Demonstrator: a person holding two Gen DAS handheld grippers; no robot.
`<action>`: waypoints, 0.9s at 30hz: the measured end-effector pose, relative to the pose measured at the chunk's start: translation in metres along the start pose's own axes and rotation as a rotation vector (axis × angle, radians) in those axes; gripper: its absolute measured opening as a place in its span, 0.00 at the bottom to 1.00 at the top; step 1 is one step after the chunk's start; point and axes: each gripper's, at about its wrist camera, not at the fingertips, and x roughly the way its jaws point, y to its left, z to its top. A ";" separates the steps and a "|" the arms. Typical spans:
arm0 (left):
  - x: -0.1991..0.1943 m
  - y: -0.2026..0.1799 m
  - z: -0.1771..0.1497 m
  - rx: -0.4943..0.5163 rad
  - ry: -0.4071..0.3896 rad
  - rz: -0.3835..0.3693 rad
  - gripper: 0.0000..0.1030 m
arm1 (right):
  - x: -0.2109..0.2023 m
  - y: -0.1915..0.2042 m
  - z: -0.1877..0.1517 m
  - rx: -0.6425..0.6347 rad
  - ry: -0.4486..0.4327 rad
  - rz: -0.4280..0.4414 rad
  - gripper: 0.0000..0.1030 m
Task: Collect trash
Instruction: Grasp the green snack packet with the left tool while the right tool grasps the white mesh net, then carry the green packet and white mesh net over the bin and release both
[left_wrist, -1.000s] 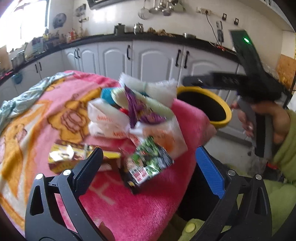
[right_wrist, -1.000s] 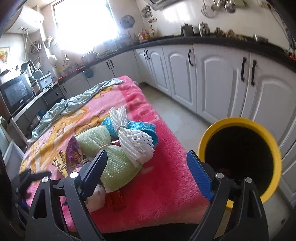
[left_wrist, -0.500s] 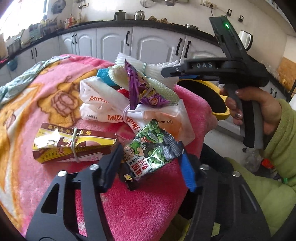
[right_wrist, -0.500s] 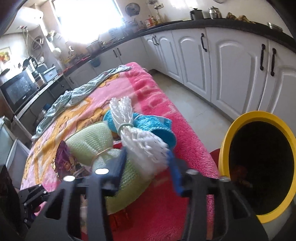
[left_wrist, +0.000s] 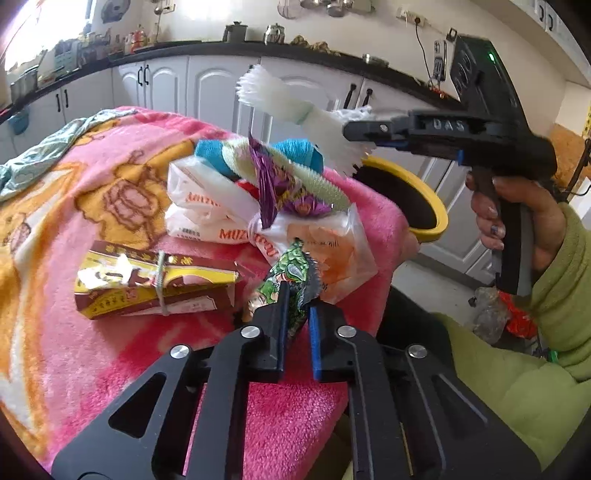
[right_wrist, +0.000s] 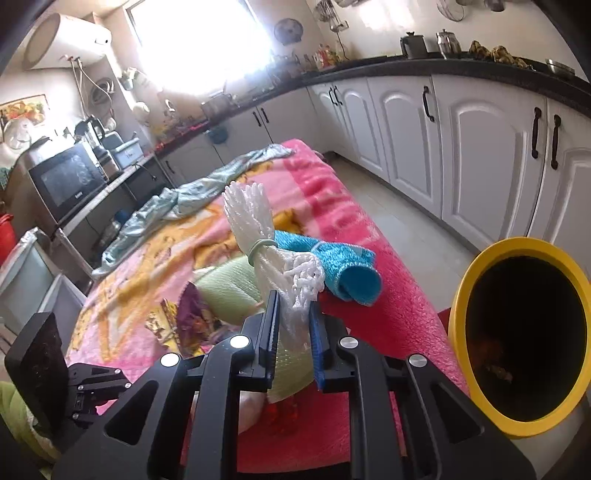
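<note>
Both your jaws have just been closing, so now your left gripper (left_wrist: 297, 308) pinches the green snack wrapper (left_wrist: 291, 269) at the pink blanket's (left_wrist: 122, 350) near edge and your right gripper (right_wrist: 293, 321) pinches the white net bundle (right_wrist: 266, 251), lifted clear near the blanket's right edge beside the yellow bin (right_wrist: 476, 266), so both are ready to drop.

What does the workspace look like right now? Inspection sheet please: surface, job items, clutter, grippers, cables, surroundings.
Surface: pink blanket over the table.
Job's things: white net bundle, green snack packet, yellow-brown carton, white bag, blue net; yellow-rimmed bin beside the table.
Clutter: pale blue cloth at the far end.
Grippers: left gripper jaws shut on the packet; right gripper jaws just closed onto the bundle.
Cables: nothing seen on the table.
Surroundings: white kitchen cabinets, microwave.
</note>
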 end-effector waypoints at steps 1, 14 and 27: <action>-0.003 0.001 0.002 -0.006 -0.007 -0.005 0.04 | -0.004 0.000 0.002 0.004 -0.008 0.003 0.15; -0.033 -0.012 0.049 -0.012 -0.135 -0.032 0.02 | -0.059 -0.020 0.007 0.039 -0.125 -0.064 0.15; -0.006 -0.068 0.120 0.045 -0.214 -0.093 0.02 | -0.116 -0.073 0.004 0.121 -0.230 -0.175 0.15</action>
